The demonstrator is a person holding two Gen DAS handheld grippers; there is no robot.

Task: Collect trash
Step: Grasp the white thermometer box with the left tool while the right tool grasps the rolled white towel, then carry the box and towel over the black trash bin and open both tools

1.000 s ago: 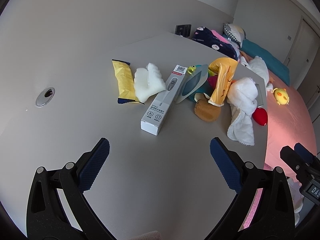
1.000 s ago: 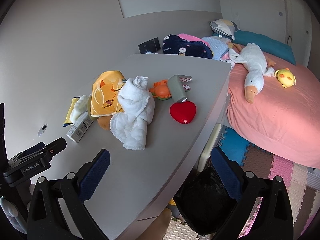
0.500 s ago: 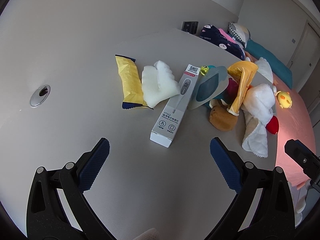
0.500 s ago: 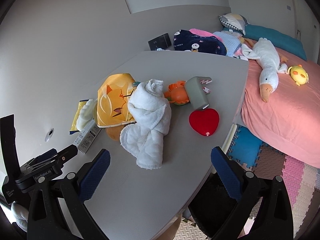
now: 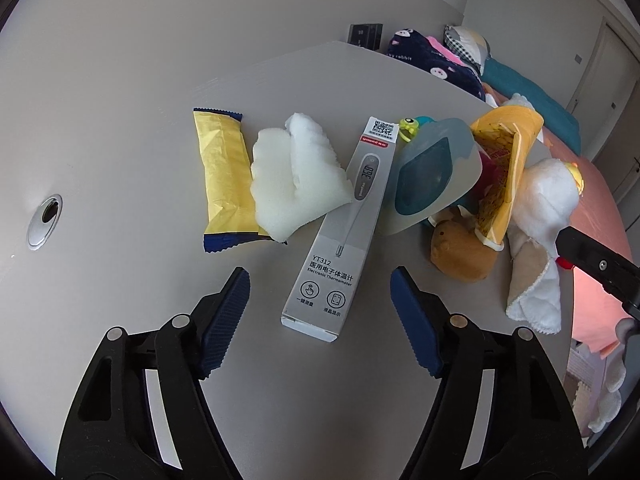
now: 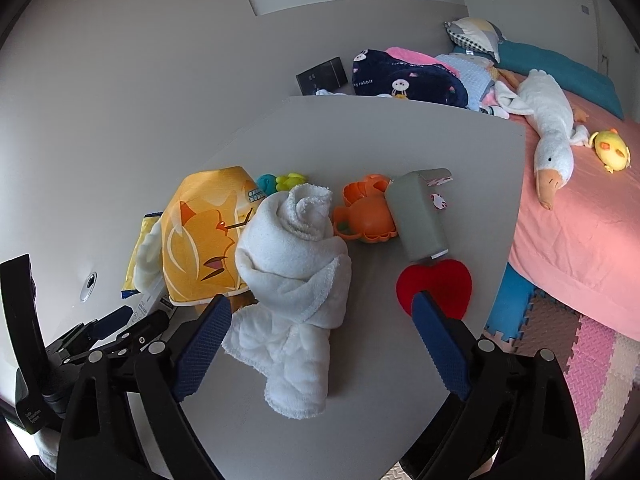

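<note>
1. Grey desk holds a scatter of things, with both grippers low over its near edge.
2. Left gripper has its jaws closing but still wide apart, the blue pads touching nothing. The near end of the thermometer box lies on the desk between and just ahead of the two pads, its length running away from the gripper.
3. A torn piece of white foam lies left of the box, its edge touching or overlapping the box's side; which, I cannot tell. It covers the right edge of a yellow snack wrapper, which lies flat further left.
4. Right of the box, a grey-and-teal plastic piece leans against an orange cartoon bag, with a brown plush toy at the bag's foot.
5. Right gripper also has closing jaws that stand wide and grip nothing. A rolled white towel lies between the pads and stretches ahead of them; its loose end reaches back toward the gripper.
6. In the right wrist view, a red heart cushion lies just beyond the right pad, partly hidden by it. An orange plastic toy and a grey rectangular item touch each other behind the towel.
7. Past the desk's far edge are a pink bed and a white goose plush.
</note>
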